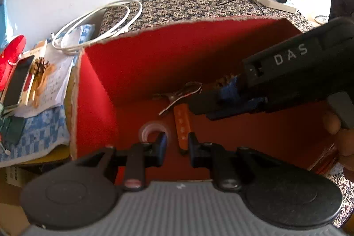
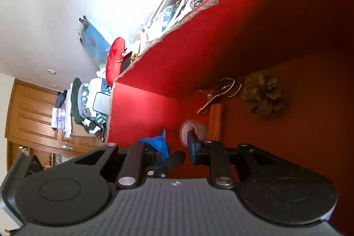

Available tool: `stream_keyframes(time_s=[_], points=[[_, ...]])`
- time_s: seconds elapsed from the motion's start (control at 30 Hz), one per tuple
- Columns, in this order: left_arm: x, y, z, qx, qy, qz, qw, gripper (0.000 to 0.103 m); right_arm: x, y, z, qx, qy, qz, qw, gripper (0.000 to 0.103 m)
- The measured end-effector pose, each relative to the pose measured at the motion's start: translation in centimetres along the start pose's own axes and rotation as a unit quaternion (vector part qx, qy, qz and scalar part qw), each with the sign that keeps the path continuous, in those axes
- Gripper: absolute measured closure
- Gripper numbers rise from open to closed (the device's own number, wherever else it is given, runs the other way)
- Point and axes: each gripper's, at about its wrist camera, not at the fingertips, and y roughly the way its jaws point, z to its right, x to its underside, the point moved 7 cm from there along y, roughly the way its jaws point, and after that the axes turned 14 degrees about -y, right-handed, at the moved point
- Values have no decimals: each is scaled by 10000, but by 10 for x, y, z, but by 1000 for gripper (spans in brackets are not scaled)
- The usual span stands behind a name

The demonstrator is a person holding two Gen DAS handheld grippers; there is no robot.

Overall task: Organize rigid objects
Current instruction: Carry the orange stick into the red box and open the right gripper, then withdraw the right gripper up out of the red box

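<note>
1. The red-lined box (image 1: 137,72) is serving as the collection bin, with both grippers working inside it.
2. The right gripper (image 2: 177,145), jaws slightly apart and empty, is hanging near a pinecone (image 2: 263,96) on the floor, seemingly just deposited.
3. The left gripper (image 1: 177,143), narrowly open and holding nothing, is hovering above an orange knife (image 1: 182,125), a tape roll (image 1: 152,129) and a metal clip (image 1: 179,95); next, likely, withdrawing to fetch another item.

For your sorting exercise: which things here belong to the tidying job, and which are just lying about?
Job: red box; inside it the tape roll, orange tool, metal clip, pine cone; left gripper; right gripper.

Lying about: white cable, phone, power strip.
</note>
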Motion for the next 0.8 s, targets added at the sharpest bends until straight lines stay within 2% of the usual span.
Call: stream_keyframes(time_s=[0.23,0.43,0.8], points=[[-4,8,-3,-138,-135,-45,9998,88,-1,-1,1,-5,102,105,9999,98],[-4,8,-3,-280,-94,58,9995,71,-2,-3,1,27,125,266,9996,98],[-5,5,-5,-224,-339,198,9990,66,-3,-24,4,112,221,1155,9930,98]])
